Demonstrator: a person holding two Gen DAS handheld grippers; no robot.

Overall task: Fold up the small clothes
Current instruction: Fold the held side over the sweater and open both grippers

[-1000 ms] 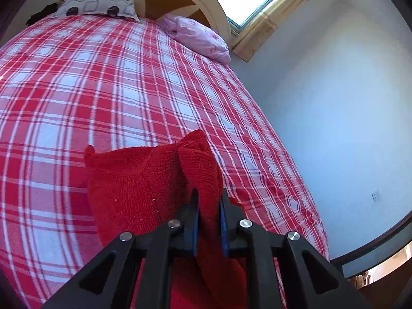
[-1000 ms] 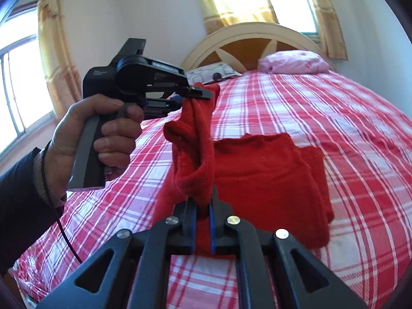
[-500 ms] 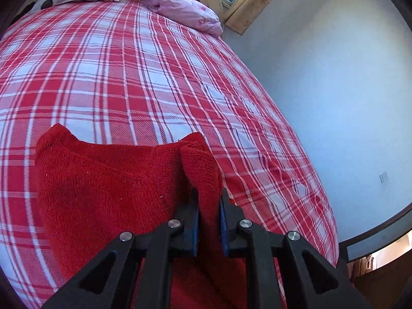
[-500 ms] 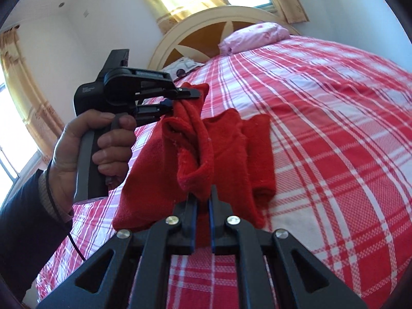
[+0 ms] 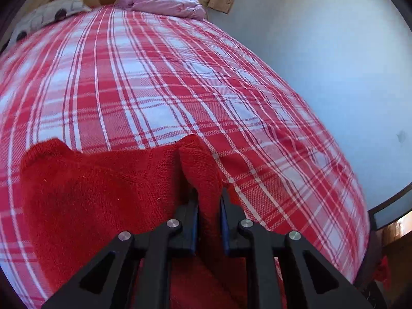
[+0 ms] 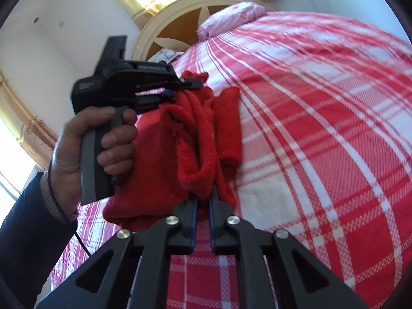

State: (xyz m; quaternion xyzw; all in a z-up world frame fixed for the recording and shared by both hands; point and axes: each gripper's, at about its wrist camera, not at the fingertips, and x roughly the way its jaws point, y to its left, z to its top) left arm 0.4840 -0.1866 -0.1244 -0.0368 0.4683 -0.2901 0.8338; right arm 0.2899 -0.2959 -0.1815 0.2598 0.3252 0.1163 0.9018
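Note:
A small red knitted garment [image 5: 97, 188] hangs between my two grippers above the bed. My left gripper [image 5: 209, 206] is shut on one bunched edge of it. My right gripper [image 6: 203, 202] is shut on another edge of the same garment [image 6: 159, 159]. In the right wrist view the left gripper [image 6: 190, 85] is held in a hand up and to the left, with the cloth folded and drooping between the two. A narrow red part [image 6: 228, 126] hangs at the far side.
The bed has a red and white plaid cover [image 5: 154, 77] that also shows in the right wrist view [image 6: 322, 128]. A pink pillow [image 5: 164, 1], a patterned pillow [image 5: 43, 15] and a round headboard [image 6: 180, 23] are at the far end. A wall [image 5: 334, 64] runs along the bed's right side.
Both grippers have carried the garment forward and closer to the bed. The cloth has bunched up more between them. Both grips are unchanged.

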